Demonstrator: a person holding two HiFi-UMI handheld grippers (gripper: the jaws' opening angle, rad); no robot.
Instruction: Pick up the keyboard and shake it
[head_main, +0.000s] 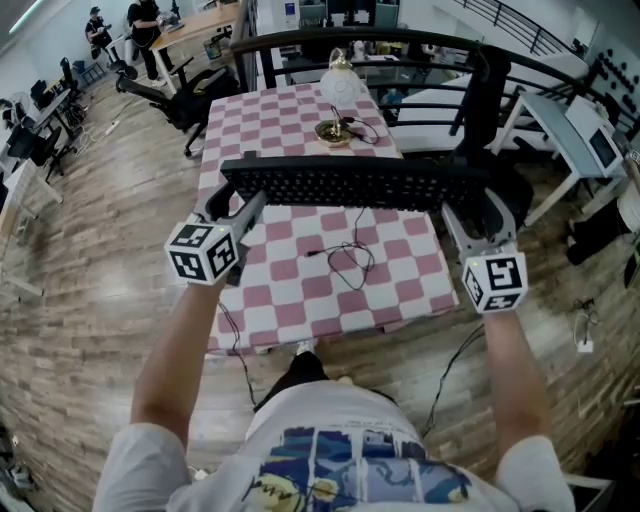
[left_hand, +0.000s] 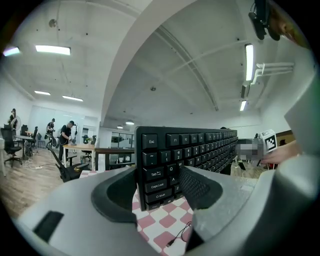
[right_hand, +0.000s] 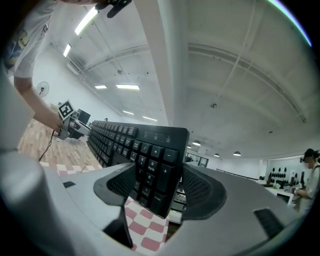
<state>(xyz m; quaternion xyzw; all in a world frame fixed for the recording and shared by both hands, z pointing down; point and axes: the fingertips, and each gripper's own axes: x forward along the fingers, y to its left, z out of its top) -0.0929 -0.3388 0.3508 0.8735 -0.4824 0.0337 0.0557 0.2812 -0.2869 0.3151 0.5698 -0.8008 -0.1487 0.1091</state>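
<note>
The person is holding the black keyboard (head_main: 350, 185) up in the air with both tools, one at each end, so that it is hanging crosswise above the pink-and-white checked table (head_main: 290, 300) and touching none of it. The left gripper (head_main: 238, 205) is pinching the end with the Esc and Tab keys, one of its jaws lying on the key side and the other on the back. The right gripper (head_main: 478, 210) is clamping the number-pad end in the same way, its jaws standing wide but pressing on both faces of the board. The key side is facing the person. A thin black cable (head_main: 350, 262) is lying in loops on the table beneath the keyboard, and a small brass bowl (head_main: 333, 132) is sitting farther back.
</note>
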